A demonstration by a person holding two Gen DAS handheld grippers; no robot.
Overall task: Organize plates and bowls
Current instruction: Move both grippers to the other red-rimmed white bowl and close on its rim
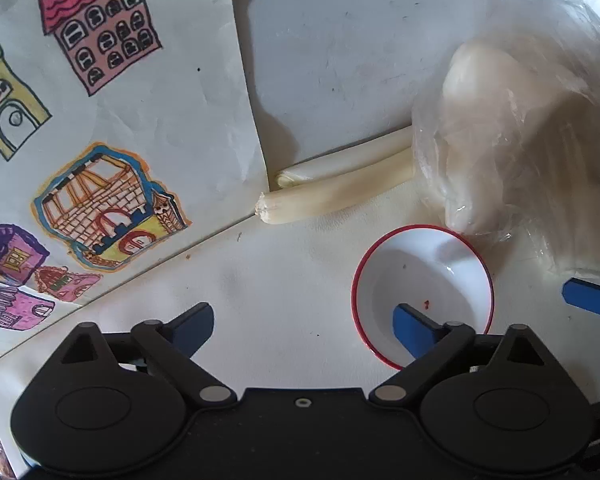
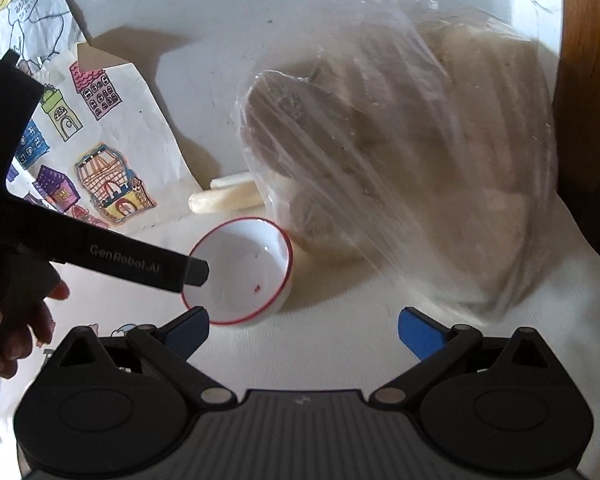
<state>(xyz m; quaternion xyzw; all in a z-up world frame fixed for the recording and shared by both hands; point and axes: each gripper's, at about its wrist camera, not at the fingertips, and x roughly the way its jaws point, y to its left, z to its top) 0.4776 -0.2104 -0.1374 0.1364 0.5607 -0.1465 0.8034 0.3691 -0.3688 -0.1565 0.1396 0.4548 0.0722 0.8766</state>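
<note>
White table [image 1: 300,272] holds your red-rimmed bowl [image 1: 422,292] just beside the plastic bag [image 1: 520,140]. Left gripper [image 1: 304,320] straddles its rim, right gripper [image 2: 304,332] near, both jaws spread; closing off-centre could tip it.

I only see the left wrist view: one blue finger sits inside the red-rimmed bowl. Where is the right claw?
Observer: The right claw is open and empty, with its left finger beside the bowl rim.
Operator: Who holds the left claw?
Observer: A bare hand grips the left claw from behind.
Operator: What is in the bag?
Observer: The plastic bag holds flat tan pieces. I cannot tell what they are.
</note>
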